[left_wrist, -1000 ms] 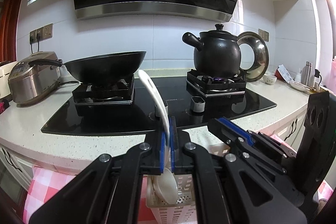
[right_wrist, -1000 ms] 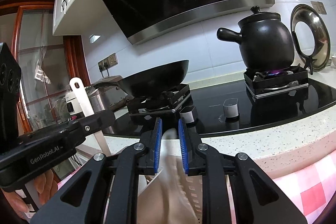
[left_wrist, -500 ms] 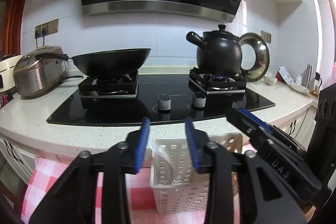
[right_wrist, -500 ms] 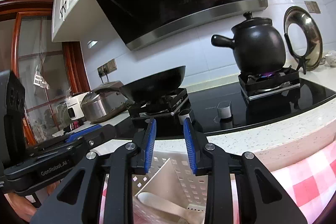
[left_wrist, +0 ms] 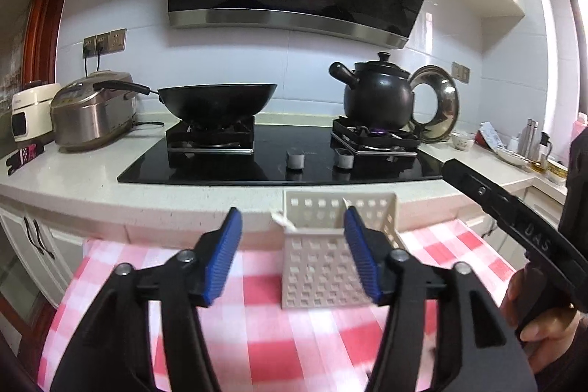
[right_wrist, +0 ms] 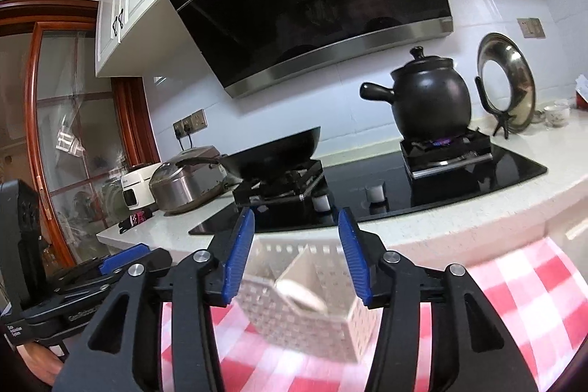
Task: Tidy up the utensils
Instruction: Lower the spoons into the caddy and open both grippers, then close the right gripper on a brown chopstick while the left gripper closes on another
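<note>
A white perforated basket (left_wrist: 323, 267) (right_wrist: 312, 315) stands on a red-and-white checked cloth (left_wrist: 257, 329) in front of the counter. White utensils lie inside it; a spoon bowl (right_wrist: 301, 294) shows in the right wrist view and a white tip (left_wrist: 283, 221) pokes over the rim in the left wrist view. My left gripper (left_wrist: 292, 254) hangs short of the basket, jaws opening, nothing pressed between the blue pads. My right gripper (right_wrist: 297, 254) is also back from the basket, jaws opening and empty.
Behind the basket runs a pale counter (left_wrist: 92, 179) with a black hob (left_wrist: 279, 164), a wok (left_wrist: 217, 100), a black clay pot (left_wrist: 378, 94) over a lit burner, a rice cooker (left_wrist: 92, 111) and a steel lid (left_wrist: 437, 105). A hand (left_wrist: 547, 329) holds the other gripper at the right.
Both grippers let go of the white utensils, which dropped into the basket. Both jaws spread wider and both grippers drew back from the basket.
</note>
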### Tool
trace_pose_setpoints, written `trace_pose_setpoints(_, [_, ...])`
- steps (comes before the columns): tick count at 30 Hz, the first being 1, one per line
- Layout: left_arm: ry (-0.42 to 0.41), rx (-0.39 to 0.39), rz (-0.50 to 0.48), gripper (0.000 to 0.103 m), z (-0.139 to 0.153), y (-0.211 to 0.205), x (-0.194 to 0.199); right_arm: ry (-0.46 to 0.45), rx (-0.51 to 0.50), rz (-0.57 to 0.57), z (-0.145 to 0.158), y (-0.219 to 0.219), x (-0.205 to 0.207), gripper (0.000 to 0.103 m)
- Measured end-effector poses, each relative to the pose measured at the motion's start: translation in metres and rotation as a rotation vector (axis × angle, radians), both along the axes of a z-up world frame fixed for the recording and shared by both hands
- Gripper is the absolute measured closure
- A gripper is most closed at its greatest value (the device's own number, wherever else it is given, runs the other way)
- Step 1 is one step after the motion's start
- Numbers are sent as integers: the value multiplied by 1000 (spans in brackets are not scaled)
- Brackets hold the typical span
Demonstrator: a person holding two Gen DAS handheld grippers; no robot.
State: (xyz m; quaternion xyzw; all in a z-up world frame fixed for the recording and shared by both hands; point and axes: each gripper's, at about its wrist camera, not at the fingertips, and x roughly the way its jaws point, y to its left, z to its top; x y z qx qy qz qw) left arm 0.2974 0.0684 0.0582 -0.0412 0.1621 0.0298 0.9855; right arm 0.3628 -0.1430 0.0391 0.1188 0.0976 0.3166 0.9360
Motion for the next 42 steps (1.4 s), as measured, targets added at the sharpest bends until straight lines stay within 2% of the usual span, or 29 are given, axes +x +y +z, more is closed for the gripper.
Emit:
trace_pose_setpoints(4, [-2,11,-12,38,-4,-7,-32,19,-41,22,-8,-7,-34,55])
trace_pose_setpoints(7, [-1,11,-21,32,-9,-11,-55,22,-83,44,-13,-11,-60,52])
trace_pose_setpoints(13, [30,33,-17,26,-25,-16,-95,25,-167,79,-24,-18,-110,50])
trace_pose_setpoints(16, [55,31,-21,23,-36,-19,-113,35,-184,86,-30,-25,-129,49])
trace_pose_setpoints(20, [95,42,-40,15,-49,-27,-132,54,-249,104,-39,-31,-157,46])
trace_pose_setpoints(23, [138,38,-42,14,-58,-34,-149,82,-301,115,-45,-36,-175,46])
trace_pose_setpoints(27, [180,20,-30,14,-69,-37,-167,107,-358,114,-52,-42,-189,46])
trace_pose_setpoints(31, [224,-12,-12,14,-80,-32,-177,147,-372,101,-62,-50,-193,46])
trace_pose_setpoints(37, [359,-81,-9,13,-105,-22,-169,287,-444,59,-91,-49,-183,46])
trace_pose_setpoints(42, [415,-120,-8,13,-120,-15,-159,403,-479,67,-115,-40,-164,46])
